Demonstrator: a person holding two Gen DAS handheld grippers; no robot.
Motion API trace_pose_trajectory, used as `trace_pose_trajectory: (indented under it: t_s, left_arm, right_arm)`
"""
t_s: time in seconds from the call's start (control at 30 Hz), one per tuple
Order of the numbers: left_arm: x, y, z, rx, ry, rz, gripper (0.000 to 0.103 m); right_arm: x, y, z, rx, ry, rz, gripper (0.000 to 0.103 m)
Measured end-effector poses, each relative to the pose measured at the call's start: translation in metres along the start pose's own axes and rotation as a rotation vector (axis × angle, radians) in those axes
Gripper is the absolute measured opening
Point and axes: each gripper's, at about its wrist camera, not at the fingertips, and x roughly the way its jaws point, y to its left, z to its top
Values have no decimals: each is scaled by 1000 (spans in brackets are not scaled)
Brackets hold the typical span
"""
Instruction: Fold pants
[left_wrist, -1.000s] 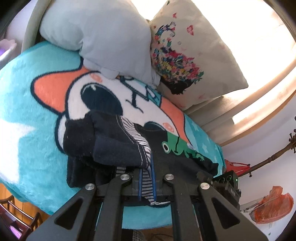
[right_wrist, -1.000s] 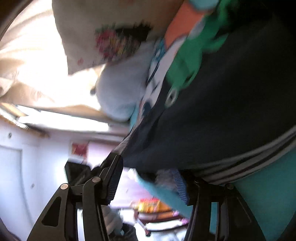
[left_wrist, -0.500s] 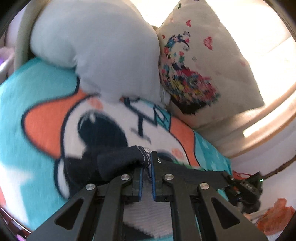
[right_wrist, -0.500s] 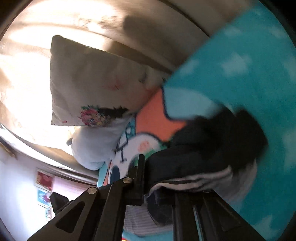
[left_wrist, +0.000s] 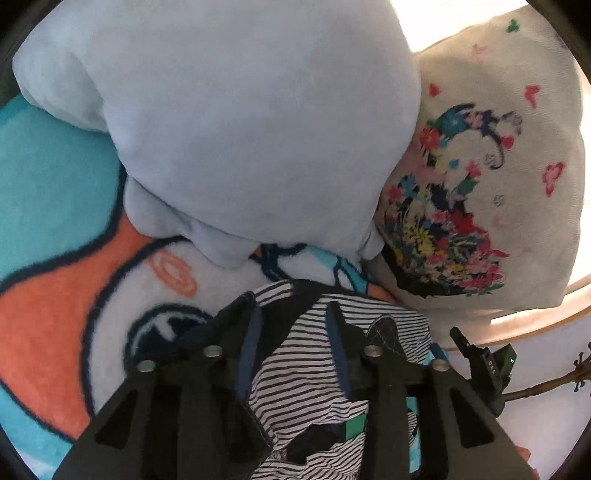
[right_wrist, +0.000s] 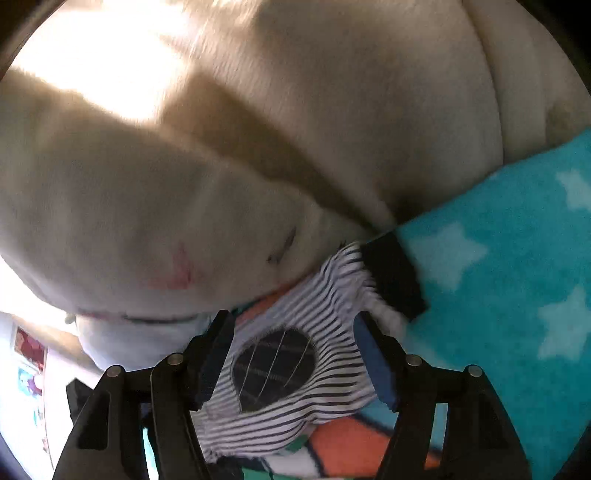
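The pants (left_wrist: 306, 369) are black-and-white striped with dark navy parts. They lie on a teal cartoon blanket (left_wrist: 55, 184) just below the pillows. My left gripper (left_wrist: 293, 321) hovers over them with its jaws opening. Striped cloth lies between the fingers (left_wrist: 249, 332), and the pads do not press on it. In the right wrist view the pants (right_wrist: 332, 295) show a dark oval patch (right_wrist: 273, 369) and a dark cuff (right_wrist: 393, 277). My right gripper (right_wrist: 291, 321) stands over the patch, jaws opening wide, with the cloth lying loose between them.
A pale blue pillow (left_wrist: 240, 129) and a cream floral pillow (left_wrist: 498, 184) crowd the far side, close to the pants. The floral pillow (right_wrist: 147, 221) and a beige cushion back (right_wrist: 369, 92) fill the right wrist view. Starred blanket (right_wrist: 498, 240) spreads to the right.
Both grippers carried the pants across the blanket toward the pillows. The left, shut on a dark fold before, now has its jaws apart. The right let go too, and striped cloth lies flat.
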Motion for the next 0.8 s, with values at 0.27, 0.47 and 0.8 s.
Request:
trace_pose_trajectory:
  t_s: [0.27, 0.47, 0.8]
  left_arm:
    - [-55, -8, -44, 134, -89, 25, 57]
    - [-77, -5, -84, 145, -97, 14, 57]
    - [-94, 23, -104, 102, -167, 86, 57]
  right_arm:
    - [-29, -24, -11, -73, -13, -138, 73]
    - [2, -20, 2, -51, 4, -158, 60]
    - [-20, -12, 1, -38, -8, -83, 13]
